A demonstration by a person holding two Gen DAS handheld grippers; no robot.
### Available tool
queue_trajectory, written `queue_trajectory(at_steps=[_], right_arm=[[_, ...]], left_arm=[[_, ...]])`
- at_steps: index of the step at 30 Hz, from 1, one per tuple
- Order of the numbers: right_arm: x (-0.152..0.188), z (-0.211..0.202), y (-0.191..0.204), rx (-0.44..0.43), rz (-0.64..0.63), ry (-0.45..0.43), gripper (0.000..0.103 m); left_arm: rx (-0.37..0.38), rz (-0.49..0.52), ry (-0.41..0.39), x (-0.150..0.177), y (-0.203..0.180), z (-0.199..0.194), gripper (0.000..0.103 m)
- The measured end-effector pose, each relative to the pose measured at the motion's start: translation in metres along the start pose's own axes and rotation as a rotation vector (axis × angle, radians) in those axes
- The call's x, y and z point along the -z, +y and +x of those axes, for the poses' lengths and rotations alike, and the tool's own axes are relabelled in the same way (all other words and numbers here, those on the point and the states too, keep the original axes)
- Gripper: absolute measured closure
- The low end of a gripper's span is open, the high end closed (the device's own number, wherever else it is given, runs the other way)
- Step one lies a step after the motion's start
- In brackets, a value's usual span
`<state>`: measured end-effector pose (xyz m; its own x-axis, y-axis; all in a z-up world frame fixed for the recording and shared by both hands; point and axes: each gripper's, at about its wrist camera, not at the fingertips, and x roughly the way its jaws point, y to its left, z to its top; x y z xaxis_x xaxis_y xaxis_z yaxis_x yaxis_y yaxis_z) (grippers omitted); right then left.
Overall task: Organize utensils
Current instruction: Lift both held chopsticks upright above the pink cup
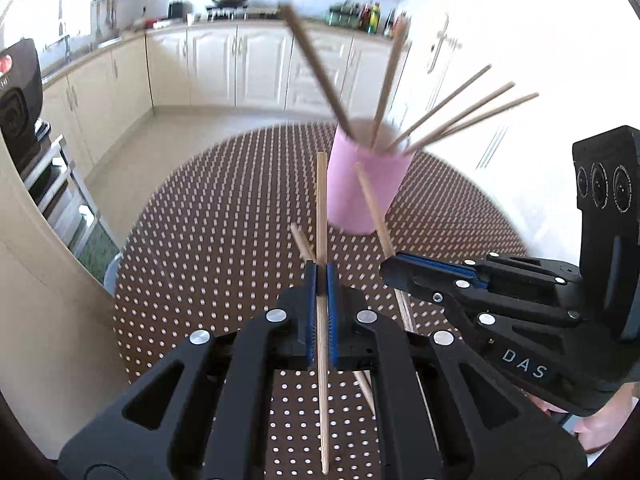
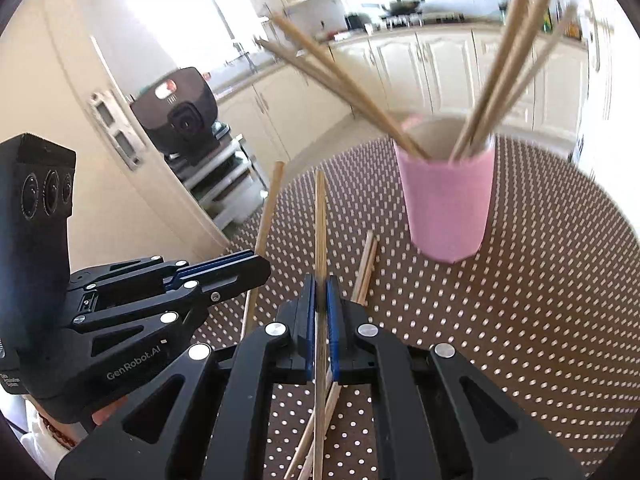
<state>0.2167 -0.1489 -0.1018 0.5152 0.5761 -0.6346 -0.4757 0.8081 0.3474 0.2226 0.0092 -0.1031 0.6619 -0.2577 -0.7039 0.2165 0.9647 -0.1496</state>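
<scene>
A pink cup stands on the brown dotted table and holds several wooden chopsticks. It also shows in the right wrist view. My left gripper is shut on one upright chopstick, held above the table in front of the cup. My right gripper is shut on another upright chopstick. The right gripper also shows at the right of the left wrist view, and the left gripper at the left of the right wrist view. Loose chopsticks lie on the table under the grippers.
The table is round with a dotted cloth. Kitchen cabinets and a counter run along the back. A black appliance sits on a rack at the left, beside a cream door.
</scene>
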Motion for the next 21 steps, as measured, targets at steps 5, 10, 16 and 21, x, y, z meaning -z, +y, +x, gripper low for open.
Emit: queue_trajectory(at_steps=[5, 10, 16, 21], right_arm=[[-0.002, -0.037, 0.013, 0.02, -0.073, -0.127, 0.099], [-0.003, -0.061, 0.021, 0.045, -0.111, -0.229, 0.099], [-0.005, -0.075, 0.018, 0.12, -0.142, -0.362, 0.099], [-0.009, -0.087, 0.007, 0.183, -0.127, -0.501, 0.099]], left_arm=[[0.024, 0.007, -0.099, -0.003, -0.008, -0.029, 0.098], [0.04, 0.01, -0.162, -0.008, -0.014, -0.047, 0.098], [0.062, 0.012, -0.218, -0.017, -0.022, -0.053, 0.098], [0.066, 0.024, -0.264, -0.032, -0.028, -0.06, 0.098]])
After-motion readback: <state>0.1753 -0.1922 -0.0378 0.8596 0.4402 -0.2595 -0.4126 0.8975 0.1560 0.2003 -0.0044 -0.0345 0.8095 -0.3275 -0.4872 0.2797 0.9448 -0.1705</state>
